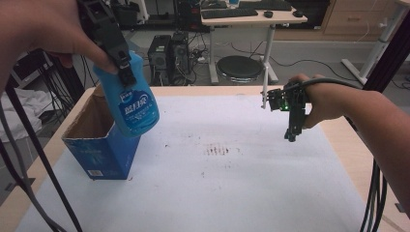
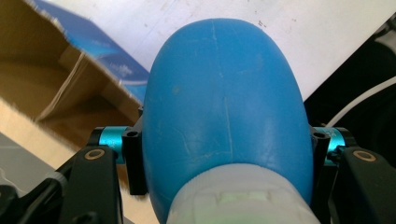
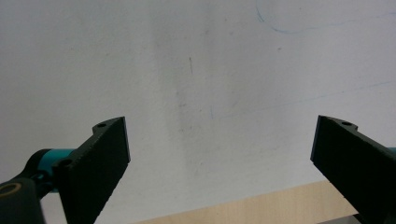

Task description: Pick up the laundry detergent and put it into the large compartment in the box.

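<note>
While the left hand-held gripper point(image 1: 126, 72) clamps the blue detergent bottle point(image 1: 133, 104) neck-up, base slanting above the open cardboard box point(image 1: 99, 145), the right hand-held gripper point(image 1: 292, 126) hangs wide open, well apart.

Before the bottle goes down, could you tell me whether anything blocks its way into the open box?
Nothing visible does. The left tool holds the blue bottle above the cardboard box, whose top is open; the part of its inside in view looks empty.
</note>
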`<action>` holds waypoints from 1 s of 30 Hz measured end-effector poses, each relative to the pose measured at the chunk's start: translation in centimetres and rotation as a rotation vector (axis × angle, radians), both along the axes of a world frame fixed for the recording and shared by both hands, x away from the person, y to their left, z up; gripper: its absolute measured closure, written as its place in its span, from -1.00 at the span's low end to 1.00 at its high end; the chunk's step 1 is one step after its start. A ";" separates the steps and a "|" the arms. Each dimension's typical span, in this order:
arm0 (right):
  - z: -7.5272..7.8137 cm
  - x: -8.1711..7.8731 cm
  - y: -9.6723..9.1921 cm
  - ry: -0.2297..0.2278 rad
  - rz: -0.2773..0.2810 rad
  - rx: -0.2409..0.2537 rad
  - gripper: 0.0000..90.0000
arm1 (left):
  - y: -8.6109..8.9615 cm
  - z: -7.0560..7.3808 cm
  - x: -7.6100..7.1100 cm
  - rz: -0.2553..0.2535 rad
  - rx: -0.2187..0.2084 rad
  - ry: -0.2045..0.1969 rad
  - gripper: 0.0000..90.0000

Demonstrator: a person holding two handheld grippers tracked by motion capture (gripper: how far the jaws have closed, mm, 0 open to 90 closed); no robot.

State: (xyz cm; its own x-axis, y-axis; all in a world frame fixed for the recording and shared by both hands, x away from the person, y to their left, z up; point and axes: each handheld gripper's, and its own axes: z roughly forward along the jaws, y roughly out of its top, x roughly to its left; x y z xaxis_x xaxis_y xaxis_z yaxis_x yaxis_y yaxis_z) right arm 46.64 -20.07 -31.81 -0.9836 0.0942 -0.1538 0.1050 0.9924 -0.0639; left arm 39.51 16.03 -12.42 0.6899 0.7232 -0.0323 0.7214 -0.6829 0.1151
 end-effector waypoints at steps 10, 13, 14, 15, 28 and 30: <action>0.4 -0.3 0.5 -0.009 0.002 0.012 -0.92 | 3.9 1.8 0.1 0.173 0.018 -0.010 -0.16; 0.3 -0.3 0.6 -0.010 0.006 0.009 -0.92 | 5.0 1.9 0.3 0.216 0.021 -0.009 -0.16; 0.3 -0.3 0.6 -0.010 0.007 0.008 -0.92 | 5.5 1.9 0.4 0.234 0.025 -0.008 -0.16; 0.3 -0.3 0.6 -0.010 0.004 0.009 -0.92 | 5.7 1.9 0.4 0.245 0.027 -0.008 -0.16; 0.3 -0.1 0.6 -0.007 -0.001 0.004 -0.92 | 8.9 0.2 1.9 0.368 0.071 0.011 -0.16; 0.3 -0.1 0.6 -0.006 0.005 0.001 -0.92 | 9.2 -0.5 2.2 0.368 0.069 0.019 -0.16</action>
State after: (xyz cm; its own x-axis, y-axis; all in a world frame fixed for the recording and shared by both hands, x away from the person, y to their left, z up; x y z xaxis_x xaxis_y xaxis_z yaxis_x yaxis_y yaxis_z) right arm 46.56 -19.47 -31.52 -0.9832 0.0897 -0.1591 0.1006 0.9930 -0.0621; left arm 41.70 25.21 -12.88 0.3832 0.9235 0.0144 0.9215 -0.3834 0.0619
